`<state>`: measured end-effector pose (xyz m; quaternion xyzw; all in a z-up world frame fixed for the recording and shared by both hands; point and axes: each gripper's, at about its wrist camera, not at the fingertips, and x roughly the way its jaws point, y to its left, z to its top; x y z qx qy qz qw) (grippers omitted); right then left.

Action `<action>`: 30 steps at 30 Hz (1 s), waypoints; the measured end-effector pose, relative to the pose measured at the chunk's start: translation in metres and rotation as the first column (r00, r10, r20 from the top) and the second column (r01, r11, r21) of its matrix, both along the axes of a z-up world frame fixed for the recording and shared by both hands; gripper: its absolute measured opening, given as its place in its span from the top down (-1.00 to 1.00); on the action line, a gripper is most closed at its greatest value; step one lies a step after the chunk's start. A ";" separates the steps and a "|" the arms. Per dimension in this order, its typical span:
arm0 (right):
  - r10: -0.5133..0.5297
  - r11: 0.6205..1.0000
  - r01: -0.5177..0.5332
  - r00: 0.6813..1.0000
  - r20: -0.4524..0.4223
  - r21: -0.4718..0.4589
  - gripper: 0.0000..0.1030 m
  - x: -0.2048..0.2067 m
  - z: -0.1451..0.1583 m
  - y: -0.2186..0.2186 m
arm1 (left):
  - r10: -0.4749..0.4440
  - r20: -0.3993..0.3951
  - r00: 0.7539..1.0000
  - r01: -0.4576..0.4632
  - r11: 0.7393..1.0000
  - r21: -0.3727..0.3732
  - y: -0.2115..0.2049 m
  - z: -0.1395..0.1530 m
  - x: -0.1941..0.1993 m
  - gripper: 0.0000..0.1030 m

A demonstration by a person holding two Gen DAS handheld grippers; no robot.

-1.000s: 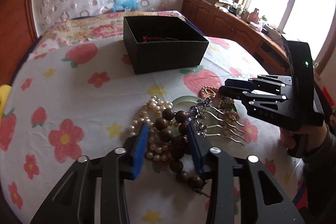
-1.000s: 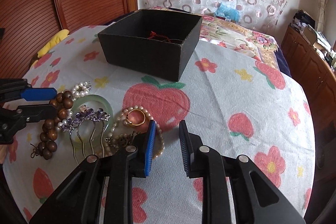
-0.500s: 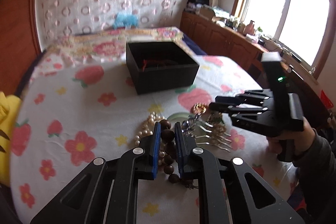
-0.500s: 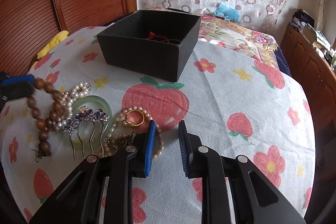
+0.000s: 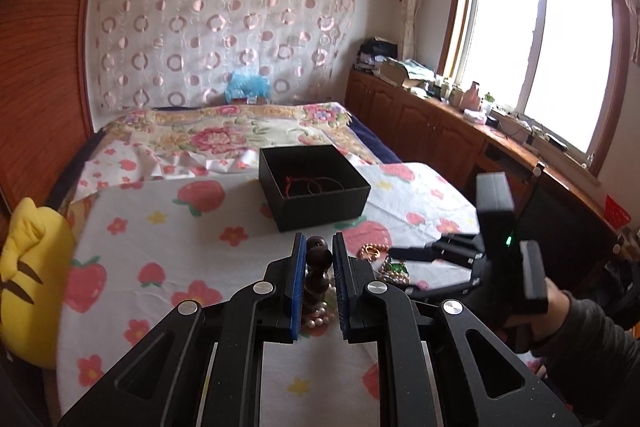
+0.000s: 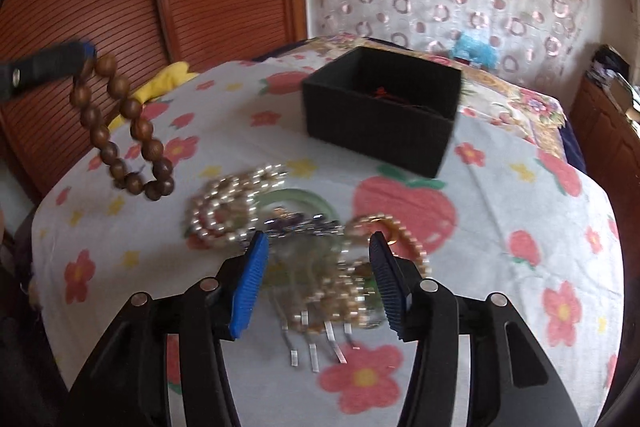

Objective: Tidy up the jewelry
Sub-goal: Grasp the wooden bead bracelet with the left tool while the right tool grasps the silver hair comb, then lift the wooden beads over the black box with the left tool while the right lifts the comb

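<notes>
Beads (image 6: 120,131) of dark brown wood, strung in a loop, hang in the air above the left side of the table, clamped at the top between the blue pads of the left gripper (image 5: 316,259), whose jaws have just been closing and now stand nearly together on the strand. From the left wrist camera, several of the round beads (image 5: 318,269) show stacked in the narrow gap between the two fingers.

Below and to the right of the hanging loop, the rest of the jewelry lies in a heap on the tablecloth (image 6: 520,195), which is white with red strawberries and flowers. A coil of pearls (image 6: 228,207) sits at the left of the heap, touching a pale green bangle (image 6: 304,197). A silver hair comb (image 6: 308,227) with purple stones lies across the bangle, its prongs pointing toward the camera. To the right is a string of golden pearls (image 6: 404,239); this part of the picture is blurred.

The right gripper (image 6: 318,275) hovers over that heap. Its jaws have just been opening and stand wide apart, with the comb and golden pearls seen between them but the pads pressing on nothing.

Farther back on the table stands a black box (image 6: 380,131), open at the top, with a thin red cord (image 5: 294,183) inside. Behind it are a bed with a flowered cover (image 5: 224,131) and a curtain (image 5: 224,19) with pink rings. A yellow soft toy (image 5: 28,279) lies at the table's left edge.
</notes>
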<state>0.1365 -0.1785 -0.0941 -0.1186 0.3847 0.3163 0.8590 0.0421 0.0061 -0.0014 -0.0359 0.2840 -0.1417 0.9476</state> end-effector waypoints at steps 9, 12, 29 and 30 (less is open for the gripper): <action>0.036 0.998 -0.036 0.999 -0.006 -0.047 -0.36 0.001 -0.008 0.023 | 0.012 0.015 1.000 -0.011 1.000 -0.010 0.009 0.005 -0.005 0.76; 0.042 0.997 -0.042 0.999 -0.003 -0.071 -0.40 0.003 -0.010 0.029 | 0.017 0.009 1.000 -0.017 1.000 -0.017 0.013 0.003 -0.005 0.76; 0.041 0.996 -0.040 0.999 0.013 -0.077 -0.25 -0.006 -0.006 0.022 | 0.025 0.002 1.000 -0.025 0.999 -0.026 0.019 -0.003 -0.008 0.76; 0.037 0.997 -0.035 0.999 0.017 -0.071 -0.25 -0.006 -0.005 0.020 | 0.024 0.001 1.000 -0.024 0.999 -0.025 0.019 -0.004 -0.008 0.76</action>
